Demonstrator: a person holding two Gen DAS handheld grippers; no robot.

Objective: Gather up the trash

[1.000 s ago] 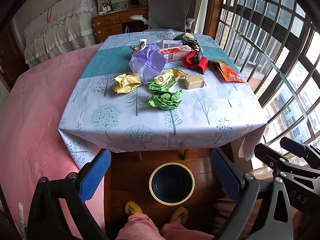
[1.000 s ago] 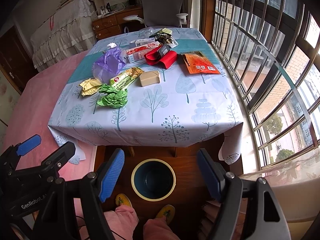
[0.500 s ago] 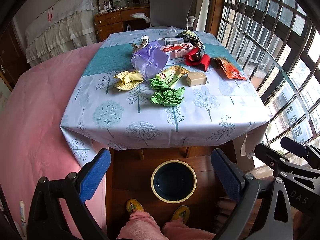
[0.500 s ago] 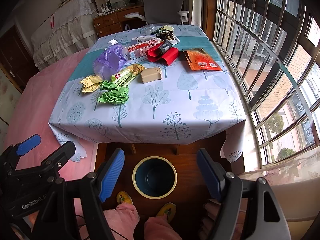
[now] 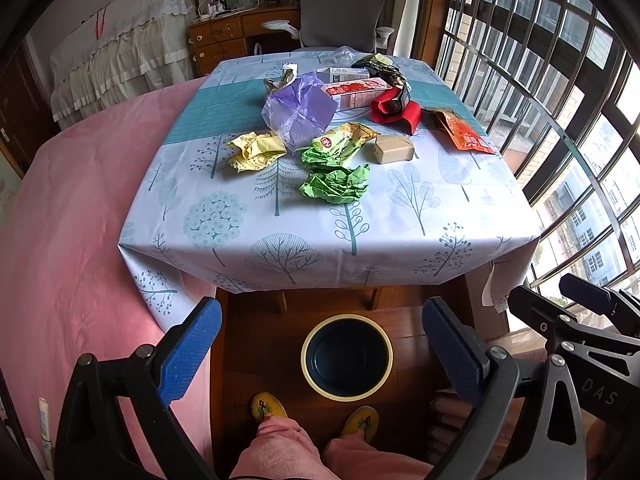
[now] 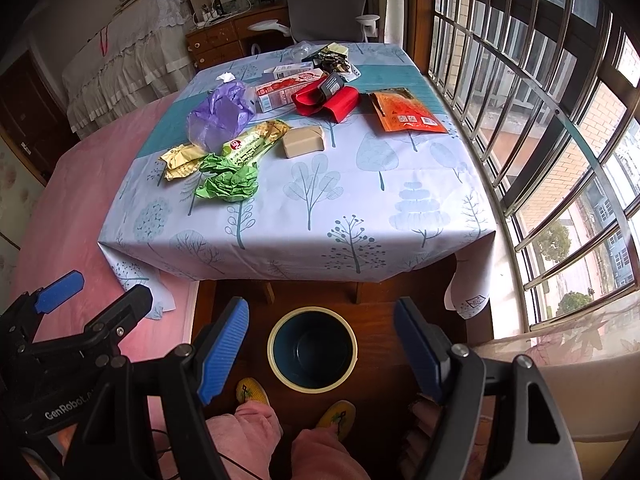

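Blue-padded, the left tool (image 5: 322, 350) and right tool (image 6: 322, 346) both hang spread and empty over the bin (image 6: 312, 349) on the floor. Beyond the bin, on the counter (image 6: 360, 216), lies the trash (crumpled green paper (image 6: 228, 184) nearest, orange packet (image 6: 404, 112) farther right).

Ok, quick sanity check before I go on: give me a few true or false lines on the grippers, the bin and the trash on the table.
1. Both the left gripper and the right gripper are open and hold nothing. True.
2. The bin stands on the table. False: it stands on the floor in front of the table.
3. The crumpled green wrapper is already in the bin. False: it lies on the table.
4. The orange packet lies on the window side of the table. True.
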